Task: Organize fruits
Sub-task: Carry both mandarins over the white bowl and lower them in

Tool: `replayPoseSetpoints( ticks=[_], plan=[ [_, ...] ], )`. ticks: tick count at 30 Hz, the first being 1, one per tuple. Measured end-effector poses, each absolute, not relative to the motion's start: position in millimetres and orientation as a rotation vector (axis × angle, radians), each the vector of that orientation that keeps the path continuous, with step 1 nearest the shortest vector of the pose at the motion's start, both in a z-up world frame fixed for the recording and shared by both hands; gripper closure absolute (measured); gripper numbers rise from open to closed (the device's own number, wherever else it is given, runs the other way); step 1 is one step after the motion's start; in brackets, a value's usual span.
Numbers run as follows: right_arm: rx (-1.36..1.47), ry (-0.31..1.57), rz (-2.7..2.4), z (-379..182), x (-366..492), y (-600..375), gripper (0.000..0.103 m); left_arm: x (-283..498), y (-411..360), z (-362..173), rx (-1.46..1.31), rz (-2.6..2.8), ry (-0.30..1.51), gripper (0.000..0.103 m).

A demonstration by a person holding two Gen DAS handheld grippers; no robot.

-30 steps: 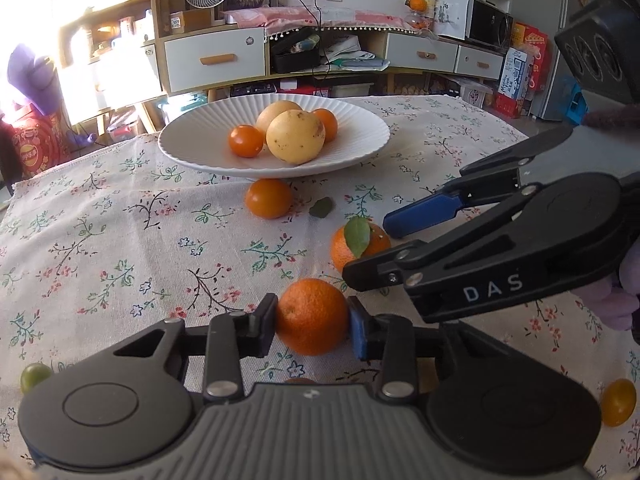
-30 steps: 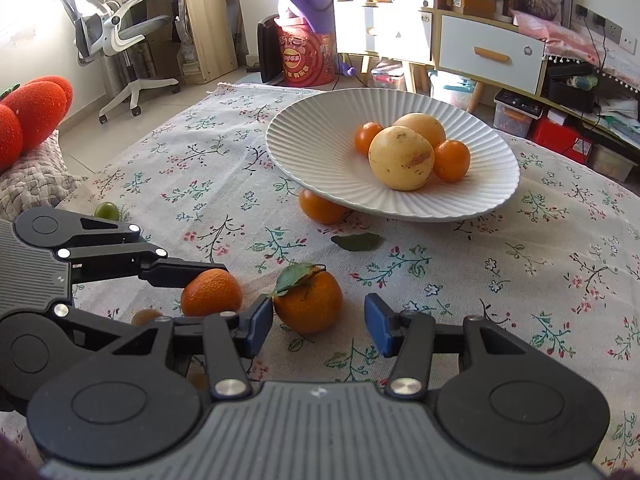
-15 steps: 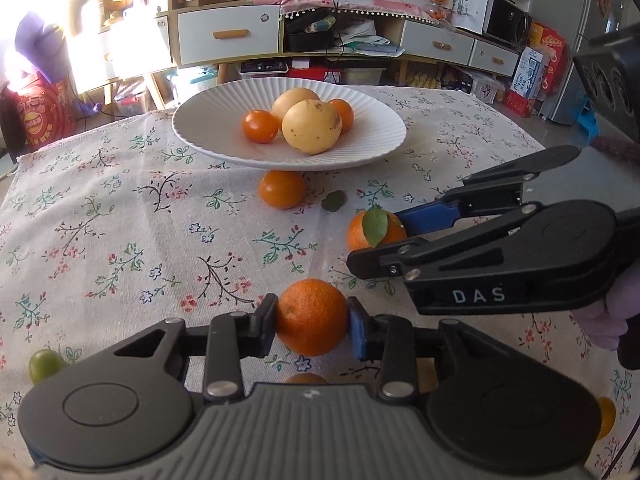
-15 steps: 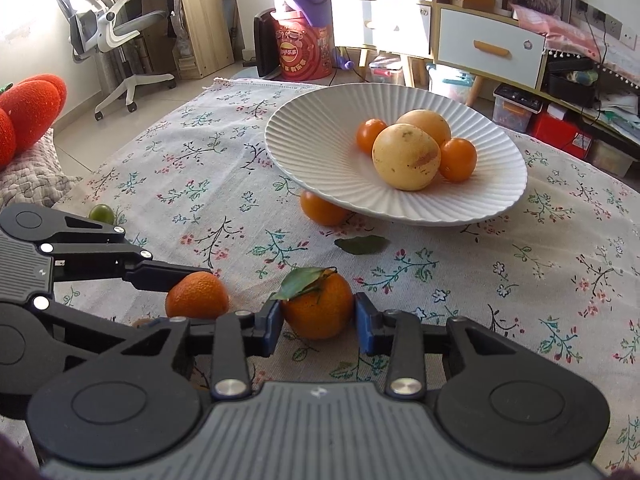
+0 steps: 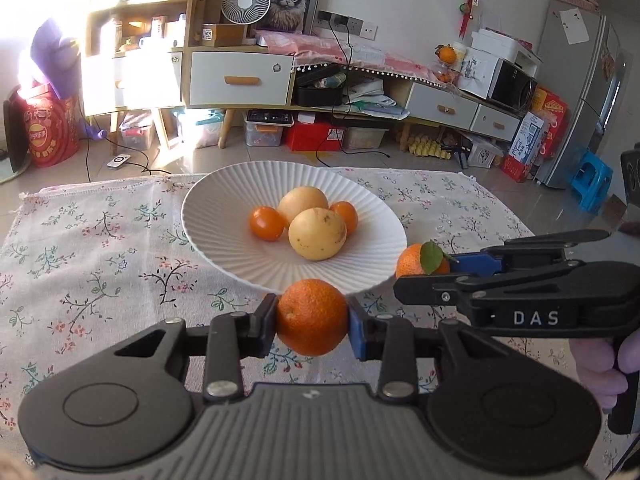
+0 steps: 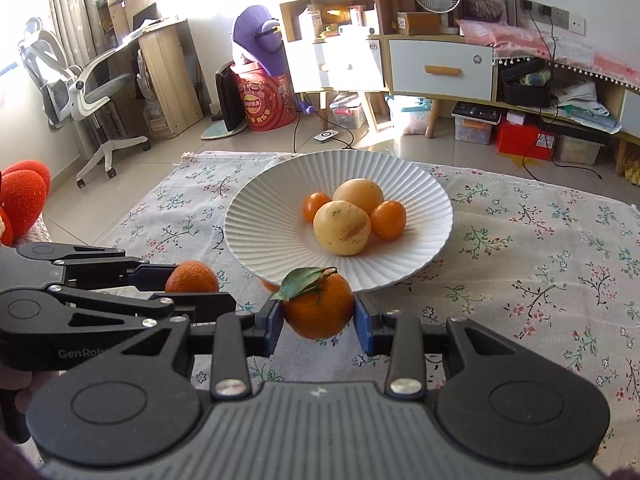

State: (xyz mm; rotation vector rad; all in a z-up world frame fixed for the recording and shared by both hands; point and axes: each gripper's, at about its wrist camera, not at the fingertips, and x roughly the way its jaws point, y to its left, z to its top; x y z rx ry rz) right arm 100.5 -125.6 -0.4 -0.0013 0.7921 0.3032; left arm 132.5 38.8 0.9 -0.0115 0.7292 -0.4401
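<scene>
I hold a plain orange (image 5: 311,316) in my left hand-held gripper (image 5: 312,322) and a leafy tangerine (image 6: 318,305) in my right hand-held gripper (image 6: 318,320), both at the near rim of the white plate (image 5: 240,256); next, carry them over it and release.

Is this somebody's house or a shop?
Most likely a home's living room: a floral tablecloth, a cat picture over a drawer cabinet, and an office chair by a desk.

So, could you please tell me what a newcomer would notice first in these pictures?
Probably the two oranges held in mid-air: a plain orange clamped in the left tool and a leafy orange in the right tool. Just beyond them, a ribbed white plate on the floral tablecloth holds four round fruits.
</scene>
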Motion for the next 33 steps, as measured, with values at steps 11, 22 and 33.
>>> replayPoseSetpoints(
  ticks=[11, 22, 33],
  plan=[
    [0.043, 0.785, 0.175, -10.9, 143.9, -145.2, 0.069, 182.6, 17.0, -7.1, 0.041, -0.368, 0.727, 0.103],
    [-0.004, 0.780, 0.169, -20.6, 159.6, -142.8, 0.069, 198.1, 8.0, -29.1, 0.125, -0.348, 0.765, 0.103],
    [-0.053, 0.776, 0.179, -22.0, 161.9, -136.4, 0.069, 198.7, 5.7, -31.3, 0.132, -0.366, 0.757, 0.103]
  ],
)
